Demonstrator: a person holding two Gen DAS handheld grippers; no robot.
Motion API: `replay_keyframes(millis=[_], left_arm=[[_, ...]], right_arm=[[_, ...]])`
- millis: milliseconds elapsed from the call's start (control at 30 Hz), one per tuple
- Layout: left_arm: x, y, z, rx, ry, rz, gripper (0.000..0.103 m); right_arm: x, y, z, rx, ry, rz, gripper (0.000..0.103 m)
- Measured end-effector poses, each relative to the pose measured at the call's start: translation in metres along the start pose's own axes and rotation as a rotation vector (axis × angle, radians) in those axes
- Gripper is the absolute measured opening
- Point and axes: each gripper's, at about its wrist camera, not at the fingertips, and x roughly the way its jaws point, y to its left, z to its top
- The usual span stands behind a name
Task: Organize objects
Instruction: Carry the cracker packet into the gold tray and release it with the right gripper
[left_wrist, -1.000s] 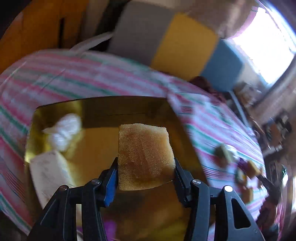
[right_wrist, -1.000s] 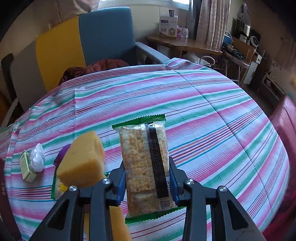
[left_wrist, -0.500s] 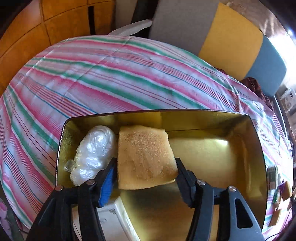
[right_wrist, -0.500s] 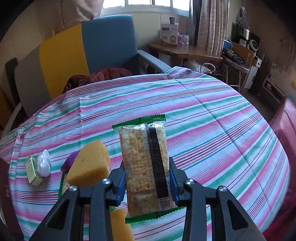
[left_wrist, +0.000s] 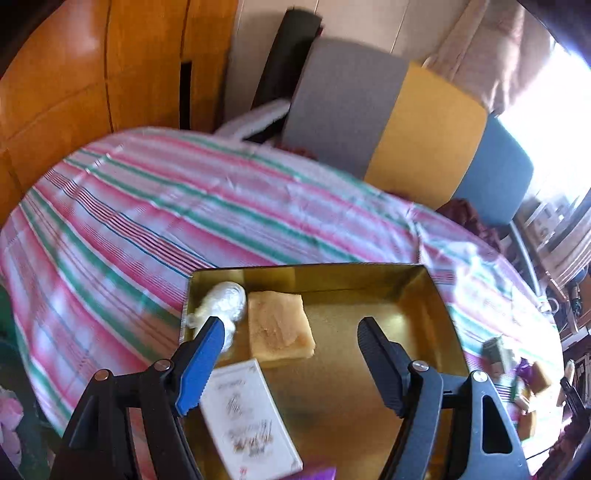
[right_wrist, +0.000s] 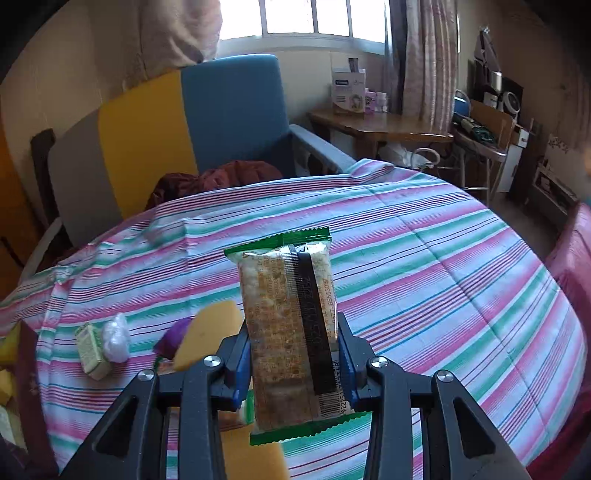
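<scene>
In the left wrist view a gold metal tray (left_wrist: 439, 295) lies on the striped tablecloth. Inside it are a yellow sponge (left_wrist: 279, 325), a clear plastic wad (left_wrist: 221, 302) and a white card box (left_wrist: 247, 413). My left gripper (left_wrist: 291, 328) is open just above the tray, near the sponge, holding nothing. In the right wrist view my right gripper (right_wrist: 293, 354) is shut on a green-edged cracker packet (right_wrist: 288, 325), held above the table. A yellow sponge (right_wrist: 210, 336), a purple wrapper (right_wrist: 173, 336), a small green carton (right_wrist: 90, 349) and a plastic wad (right_wrist: 116, 338) lie to its left.
Grey, yellow and blue chairs (left_wrist: 417, 122) stand behind the table, one with dark red cloth (right_wrist: 221, 177) on the seat. A wooden cabinet (left_wrist: 92, 74) is at the far left. A side table (right_wrist: 376, 125) with boxes stands by the window. More small items (left_wrist: 517, 369) lie right of the tray.
My left gripper has opened and let go of the yellow sponge, which now lies in the tray, and has drawn back. The right gripper still holds the cracker packet.
</scene>
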Motion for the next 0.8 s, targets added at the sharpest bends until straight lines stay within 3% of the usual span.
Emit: replay_keyframes(millis=[167, 333, 500, 667, 800], left_arm=[[-0.036, 0.01, -0.019, 0.009, -0.064, -0.019, 0.074], [-0.056, 0.026, -0.042, -0.024, -0.092, -0.018, 0.071], [-0.06, 0.04, -0.059, -0.044, -0.08, -0.034, 0.068], [-0.063, 0.05, -0.074, -0.062, -0.085, -0.043, 0.068], [-0.064, 0.058, -0.08, -0.086, -0.084, -0.068, 0.068]], right_arm=[[-0.016, 0.033, 0.0, -0.1, 0.004, 0.053, 0.039], [-0.033, 0.088, -0.008, -0.201, 0.062, 0.194, 0.039], [-0.056, 0.185, -0.025, -0.336, 0.112, 0.387, 0.039], [-0.076, 0.306, -0.072, -0.521, 0.206, 0.569, 0.039], [-0.07, 0.378, -0.114, -0.634, 0.298, 0.609, 0.039]])
